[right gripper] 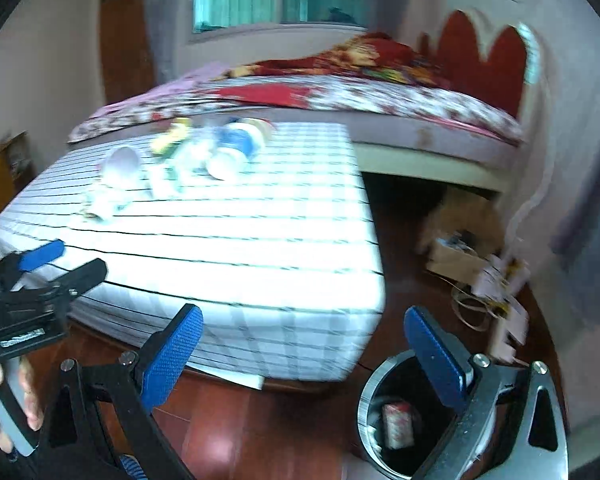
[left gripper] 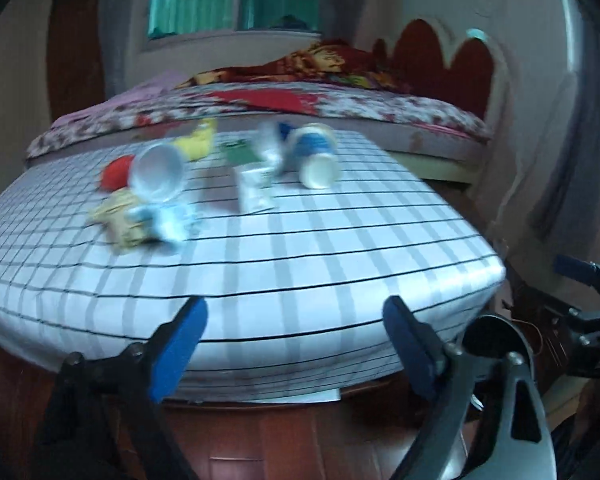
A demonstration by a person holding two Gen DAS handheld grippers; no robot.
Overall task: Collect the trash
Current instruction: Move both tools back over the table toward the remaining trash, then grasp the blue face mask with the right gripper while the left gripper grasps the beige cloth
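Checked cloth tabletop (left gripper: 300,264), crumpled litter (left gripper: 256,188).

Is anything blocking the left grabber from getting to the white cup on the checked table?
Nothing visible does. The left gripper has open jaws and is empty at the table's near edge. Only bare checked cloth lies between it and the tipped white cup.

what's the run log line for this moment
task: collect trash | left gripper: open, empty | right gripper: open, empty | trash: on checked table | bin: on floor, holds one item
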